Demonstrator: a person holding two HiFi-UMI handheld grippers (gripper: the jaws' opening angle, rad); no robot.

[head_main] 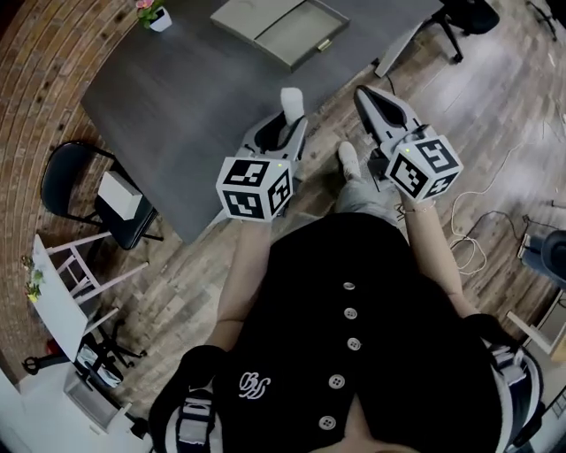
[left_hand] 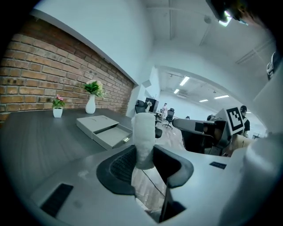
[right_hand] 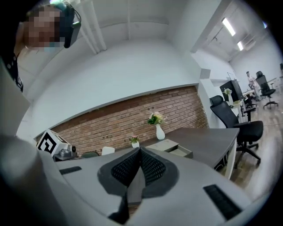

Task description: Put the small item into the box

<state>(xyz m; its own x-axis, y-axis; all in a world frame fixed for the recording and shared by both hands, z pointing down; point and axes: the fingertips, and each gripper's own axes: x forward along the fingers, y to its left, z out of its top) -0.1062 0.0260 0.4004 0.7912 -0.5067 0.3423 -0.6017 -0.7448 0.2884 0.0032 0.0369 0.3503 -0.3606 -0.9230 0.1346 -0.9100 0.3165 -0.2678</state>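
Note:
A small white fuzzy cylinder [left_hand: 143,137] stands upright between the jaws of my left gripper [left_hand: 144,155], which is shut on it. In the head view the cylinder [head_main: 292,103] pokes out of the left gripper [head_main: 290,122] just over the near edge of the dark grey table [head_main: 177,106]. The grey box [head_main: 279,26], its drawer pulled open, lies at the table's far side and is also seen ahead from both grippers [left_hand: 104,129] [right_hand: 173,146]. My right gripper [head_main: 364,94] hovers beside the table over the floor, its jaws [right_hand: 140,152] shut with nothing between them.
A white vase with flowers [left_hand: 91,104] and a small potted plant [left_hand: 57,110] stand on the table by the brick wall. A black chair [head_main: 88,190] with a white block on it stands left of the table. Office chairs [right_hand: 241,126] stand to the right.

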